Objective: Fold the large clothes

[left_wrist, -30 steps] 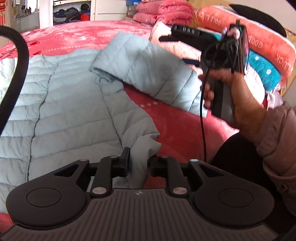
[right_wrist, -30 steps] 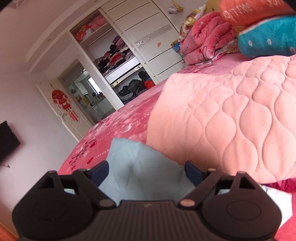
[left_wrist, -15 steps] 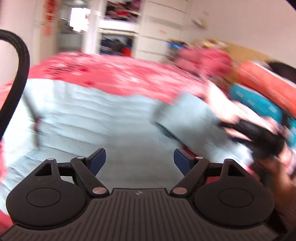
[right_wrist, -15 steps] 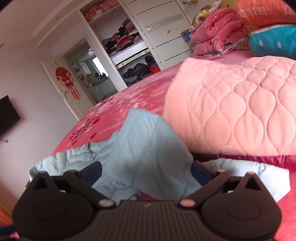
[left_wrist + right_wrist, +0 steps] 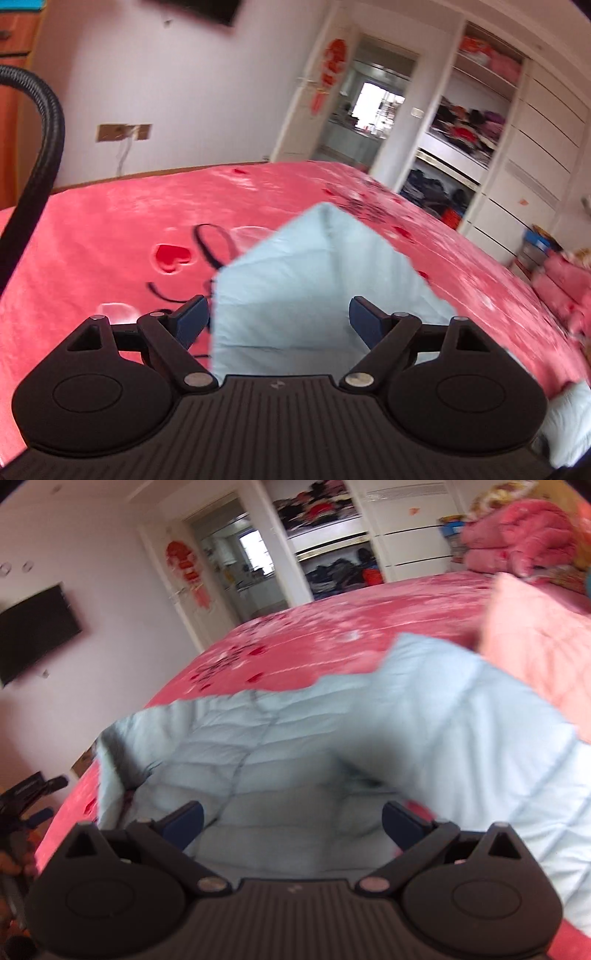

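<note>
Looked like the in-between bit of the fold: both claws were off the jacket and being lined up for a fresh grab. The left gripper had just been opening and its jaws stood wide apart, a pale blue corner of the jacket sitting in the gap but not pinched. The right gripper also gaped fully, nothing clamped, hovering over the quilted body of the jacket, which was spread on the red bed with one sleeve flopped across.

My guess for the next move: pick an edge or sleeve, close on it, and carry it over the body.

Writing-wise, nothing readable. Everything was too blurred, including the red door ornament.
</note>
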